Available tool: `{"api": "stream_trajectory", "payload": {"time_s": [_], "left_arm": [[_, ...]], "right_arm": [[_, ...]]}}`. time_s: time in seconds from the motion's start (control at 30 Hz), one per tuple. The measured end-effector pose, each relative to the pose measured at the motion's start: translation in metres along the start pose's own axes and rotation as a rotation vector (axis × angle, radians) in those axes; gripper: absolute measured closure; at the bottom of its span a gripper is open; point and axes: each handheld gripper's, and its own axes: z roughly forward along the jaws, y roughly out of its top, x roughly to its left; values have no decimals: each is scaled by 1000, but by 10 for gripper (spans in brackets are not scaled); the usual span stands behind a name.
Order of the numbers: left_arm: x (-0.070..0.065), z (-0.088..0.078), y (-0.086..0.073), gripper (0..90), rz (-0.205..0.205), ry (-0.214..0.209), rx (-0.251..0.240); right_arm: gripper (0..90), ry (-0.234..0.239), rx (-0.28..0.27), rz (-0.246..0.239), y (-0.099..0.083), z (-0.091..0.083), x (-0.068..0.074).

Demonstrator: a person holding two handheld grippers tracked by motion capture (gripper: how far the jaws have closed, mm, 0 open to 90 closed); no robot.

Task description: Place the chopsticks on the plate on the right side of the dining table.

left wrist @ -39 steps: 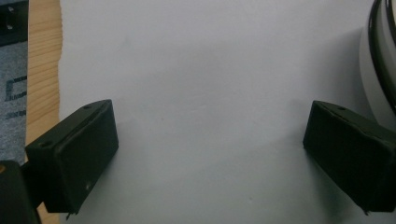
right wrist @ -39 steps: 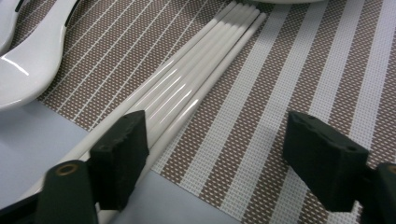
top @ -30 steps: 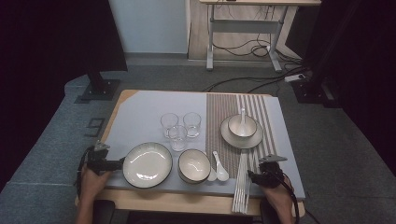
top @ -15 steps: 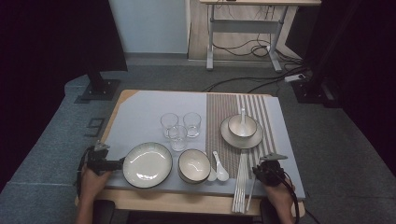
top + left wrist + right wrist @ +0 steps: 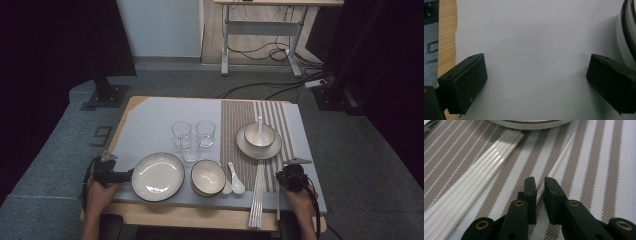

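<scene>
From my remote seat, the right gripper [image 5: 539, 185] hides the near end of the single white chopstick [image 5: 560, 160] between its jaws. The saucer [image 5: 531, 123] is cut off by the top edge of the right gripper view. In the left gripper view, the plate [image 5: 629, 30] runs off the right edge. The high view leaves the person's forearms cropped at the bottom.
</scene>
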Motion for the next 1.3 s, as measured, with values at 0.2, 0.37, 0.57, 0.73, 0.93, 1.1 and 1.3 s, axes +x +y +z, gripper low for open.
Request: {"api": "stream_trajectory", "payload": {"time_s": [0.2, 0.37, 0.57, 0.73, 0.93, 1.1, 1.3], "left_arm": [[0, 0, 0, 29, 0, 0, 0], [0, 0, 0, 29, 0, 0, 0], [0, 0, 0, 30, 0, 0, 0], [0, 0, 0, 29, -1, -1, 1], [0, 0, 0, 29, 0, 0, 0], [0, 0, 0, 29, -1, 0, 0], [0, 0, 0, 29, 0, 0, 0]], "right_arm": [[809, -34, 3, 24, 5, 4, -14], [822, -37, 10, 32, 10, 7, -22], [835, -70, 24, 23, 14, 9, -29], [837, -45, 27, 26, 13, 7, -40], [712, -31, 32, 27, 13, 3, -45], [560, -29, 30, -1, 13, -11, -46], [463, -2, 123, -29, 9, -24, -39]]}}
